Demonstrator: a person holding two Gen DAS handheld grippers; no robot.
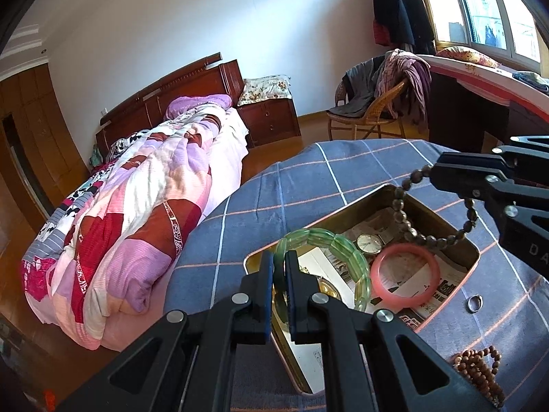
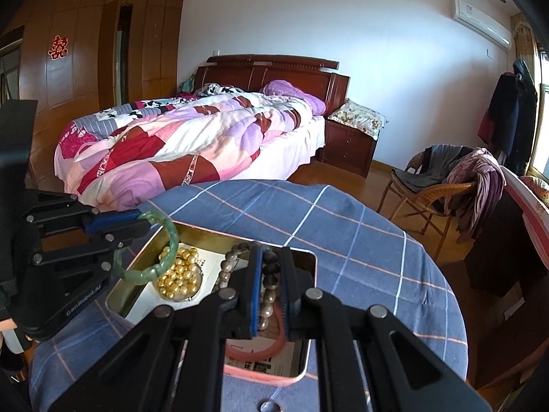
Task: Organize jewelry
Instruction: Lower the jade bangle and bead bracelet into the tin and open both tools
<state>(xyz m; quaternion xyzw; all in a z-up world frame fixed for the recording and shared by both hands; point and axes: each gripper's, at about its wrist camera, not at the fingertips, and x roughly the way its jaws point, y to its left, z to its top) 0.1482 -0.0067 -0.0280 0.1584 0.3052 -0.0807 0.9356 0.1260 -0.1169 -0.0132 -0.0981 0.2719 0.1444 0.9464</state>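
An open tin box [image 1: 475, 250] lined with newspaper sits on the blue checked tablecloth. My left gripper [image 1: 279, 261] is shut on a green segmented bracelet [image 1: 329, 240], held over the tin's left end. My right gripper [image 2: 271, 254] is shut on a string of brown-grey beads [image 2: 267, 295], whose loop hangs into the tin [image 1: 408, 219]. Inside the tin lie a pink bangle [image 1: 405, 274], a wristwatch [image 1: 369, 243] and a heap of gold beads [image 2: 180, 271]. In the right wrist view the left gripper [image 2: 142, 221] and its green bracelet [image 2: 161, 264] show at the left.
On the cloth beside the tin lie a small silver ring [image 1: 474, 303] and a brown wooden bead bracelet [image 1: 480, 367]. The round table's edge [image 2: 446, 274] drops to a wooden floor. Beyond stand a bed [image 2: 192, 144], a wicker chair [image 2: 432, 192] draped with clothes, and a desk [image 1: 480, 103].
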